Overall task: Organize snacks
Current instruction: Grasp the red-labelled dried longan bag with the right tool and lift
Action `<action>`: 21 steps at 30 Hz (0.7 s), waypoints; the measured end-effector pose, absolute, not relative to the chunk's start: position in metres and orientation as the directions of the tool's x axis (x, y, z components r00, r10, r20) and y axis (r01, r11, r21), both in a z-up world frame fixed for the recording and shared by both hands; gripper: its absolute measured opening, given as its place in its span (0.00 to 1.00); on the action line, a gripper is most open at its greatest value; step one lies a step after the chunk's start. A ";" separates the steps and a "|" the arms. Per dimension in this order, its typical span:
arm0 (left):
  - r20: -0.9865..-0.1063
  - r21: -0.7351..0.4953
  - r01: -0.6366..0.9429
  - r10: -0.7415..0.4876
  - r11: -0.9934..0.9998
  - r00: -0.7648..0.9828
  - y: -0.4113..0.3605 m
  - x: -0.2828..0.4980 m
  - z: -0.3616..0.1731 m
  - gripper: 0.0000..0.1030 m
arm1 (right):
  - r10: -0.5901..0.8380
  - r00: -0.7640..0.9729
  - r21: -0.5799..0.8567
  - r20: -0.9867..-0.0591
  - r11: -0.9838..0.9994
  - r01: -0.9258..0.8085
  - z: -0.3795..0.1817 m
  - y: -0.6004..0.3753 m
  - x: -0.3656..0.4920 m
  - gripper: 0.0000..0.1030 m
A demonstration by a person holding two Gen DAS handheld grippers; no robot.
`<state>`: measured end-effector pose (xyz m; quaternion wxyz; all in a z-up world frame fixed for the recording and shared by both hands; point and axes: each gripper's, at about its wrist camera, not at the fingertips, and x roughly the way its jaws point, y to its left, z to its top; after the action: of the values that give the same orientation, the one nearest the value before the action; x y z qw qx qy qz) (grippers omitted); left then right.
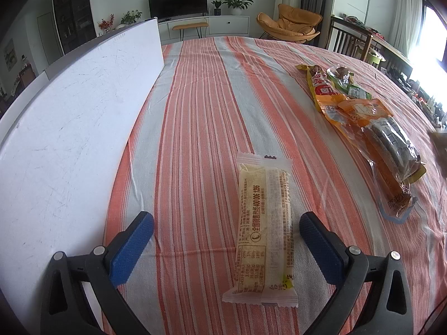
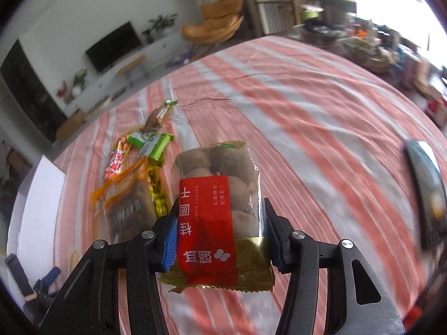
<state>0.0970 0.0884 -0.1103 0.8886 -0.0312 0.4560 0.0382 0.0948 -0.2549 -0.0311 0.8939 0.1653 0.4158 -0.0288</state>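
My left gripper (image 1: 226, 223) is open, its blue pads on either side of a pale yellow cake bar packet (image 1: 264, 229) that lies flat on the striped tablecloth (image 1: 195, 111). My right gripper (image 2: 220, 217) is shut on a clear pack of dried longan with a red label (image 2: 216, 195) and holds it above the cloth. A row of snack packets (image 1: 371, 117) lies to the right in the left wrist view; it also shows in the right wrist view (image 2: 134, 173), left of the held pack.
A white board or box (image 1: 69, 128) stands along the table's left side. A dark flat object (image 2: 427, 192) lies on the cloth at the right. Beyond the table are a TV stand, plants and an orange chair (image 1: 290, 25).
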 end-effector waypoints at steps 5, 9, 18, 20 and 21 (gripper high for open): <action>-0.813 -0.021 -0.096 0.039 0.995 0.581 0.089 0.097 -0.110 1.00 | 0.015 0.654 0.193 -0.756 0.960 0.201 -0.048 -0.225 0.054 0.67; -0.813 -0.021 -0.096 0.039 0.995 0.581 0.088 0.097 -0.110 1.00 | 0.024 0.580 0.141 -0.814 0.978 0.156 -0.070 -0.212 0.063 0.75; -0.813 -0.021 -0.096 0.039 0.995 0.581 0.089 0.097 -0.110 1.00 | -0.069 0.580 0.020 -0.811 0.989 0.146 -0.080 -0.198 0.061 0.82; -0.813 -0.021 -0.096 0.039 0.995 0.581 0.089 0.097 -0.110 1.00 | -0.073 0.584 0.019 -0.808 0.989 0.149 -0.082 -0.198 0.062 0.83; -0.813 -0.021 -0.096 0.039 0.995 0.581 0.089 0.097 -0.110 1.00 | -0.073 0.585 0.019 -0.808 0.989 0.149 -0.082 -0.198 0.062 0.84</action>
<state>0.0971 0.0886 -0.1104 0.8886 -0.0312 0.4560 0.0381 0.0620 -0.1978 -0.0819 0.8892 0.0422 0.4512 -0.0626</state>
